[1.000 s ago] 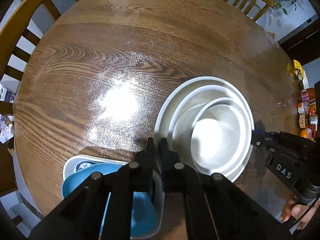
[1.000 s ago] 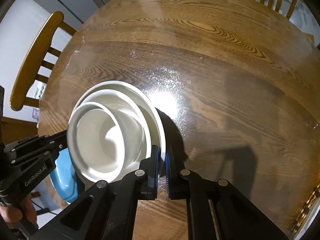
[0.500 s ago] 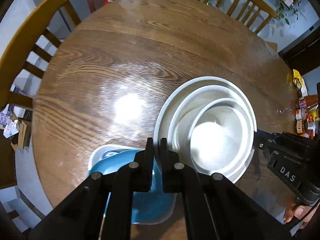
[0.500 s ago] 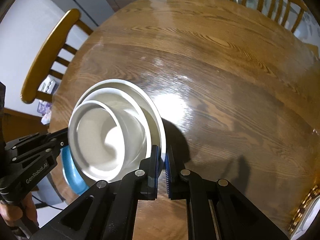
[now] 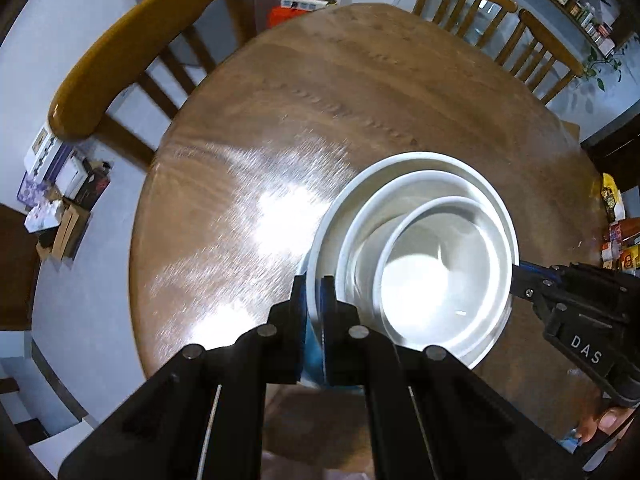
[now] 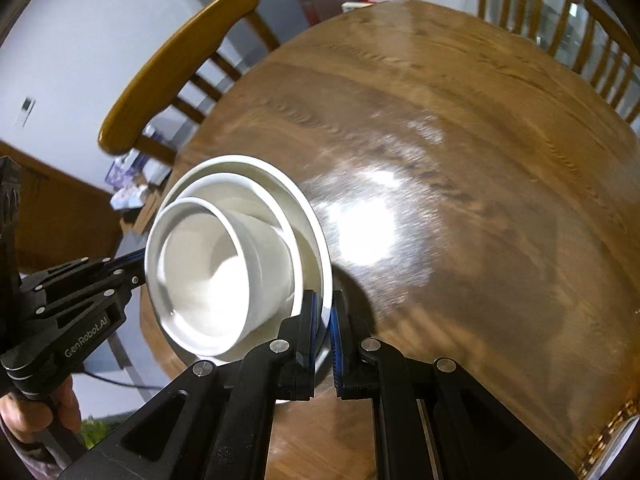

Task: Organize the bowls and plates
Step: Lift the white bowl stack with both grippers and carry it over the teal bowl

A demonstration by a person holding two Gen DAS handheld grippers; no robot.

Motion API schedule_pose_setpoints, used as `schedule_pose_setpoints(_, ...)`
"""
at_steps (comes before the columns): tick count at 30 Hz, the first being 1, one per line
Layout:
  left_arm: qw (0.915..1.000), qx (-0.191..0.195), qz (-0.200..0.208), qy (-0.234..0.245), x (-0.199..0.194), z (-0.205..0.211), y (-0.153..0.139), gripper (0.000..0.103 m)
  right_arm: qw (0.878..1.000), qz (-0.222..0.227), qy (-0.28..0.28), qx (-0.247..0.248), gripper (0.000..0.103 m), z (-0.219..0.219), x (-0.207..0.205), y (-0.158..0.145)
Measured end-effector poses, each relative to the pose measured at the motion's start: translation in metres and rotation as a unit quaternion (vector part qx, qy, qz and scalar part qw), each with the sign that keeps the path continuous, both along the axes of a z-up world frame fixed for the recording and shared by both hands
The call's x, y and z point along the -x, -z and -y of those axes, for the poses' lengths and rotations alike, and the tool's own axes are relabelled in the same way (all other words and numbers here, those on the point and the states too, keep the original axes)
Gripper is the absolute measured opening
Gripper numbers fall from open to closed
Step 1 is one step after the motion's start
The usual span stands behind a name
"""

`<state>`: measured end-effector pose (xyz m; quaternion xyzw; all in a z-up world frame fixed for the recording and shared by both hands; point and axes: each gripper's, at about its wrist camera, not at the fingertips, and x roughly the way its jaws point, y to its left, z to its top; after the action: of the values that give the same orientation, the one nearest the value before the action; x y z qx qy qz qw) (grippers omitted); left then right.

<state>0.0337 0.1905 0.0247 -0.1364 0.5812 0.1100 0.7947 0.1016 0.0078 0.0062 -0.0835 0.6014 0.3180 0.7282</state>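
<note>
Stacked white ceramic dishes, a wide white plate (image 5: 332,216) carrying a white bowl (image 5: 404,192) with a smaller white bowl (image 5: 432,280) nested inside, hung above the round brown wooden bench (image 5: 320,100), gripped at opposite edges by both tools. The left hand-held gripper (image 5: 314,292) was clenched on the plate's near rim, its black fingers pinching the white edge between them. The right hand-held gripper (image 6: 325,312) was likewise clamped on the plate's rim on the other side, blue pads pressed against the edge. In the left wrist view the right tool's black body reached in from the right, with a bare hand (image 5: 604,428) under it; in the right wrist view the left tool came in from the left. A patch of blue dish (image 5: 312,344) showed just under the plate, between the left fingers; what it was could not be told. Wooden chairs (image 5: 132,52) stood around the bench, and bright glare lay on the wood beside the stack.
</note>
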Motion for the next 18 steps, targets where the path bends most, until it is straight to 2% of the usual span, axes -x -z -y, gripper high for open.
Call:
schedule_pose_setpoints(6, 0.9995, 0.014, -0.030, -0.002, 0.011, -0.005, 0.022, 0.000, 0.999, -0.030, -0.019, 0.027, 0.011, -0.012, 0.022, 0.024)
schedule_pose_setpoints(14, 0.9977, 0.025, -0.063, 0.005, 0.008, -0.001, 0.056, 0.001, 0.997, -0.057, -0.010, 0.061, 0.011, -0.009, 0.025, 0.057)
schedule_pose_setpoints(18, 0.9985, 0.008, -0.054, 0.008, -0.001, -0.001, 0.057, 0.001, 0.997, -0.047, -0.003, 0.064, 0.011, -0.011, 0.019, 0.056)
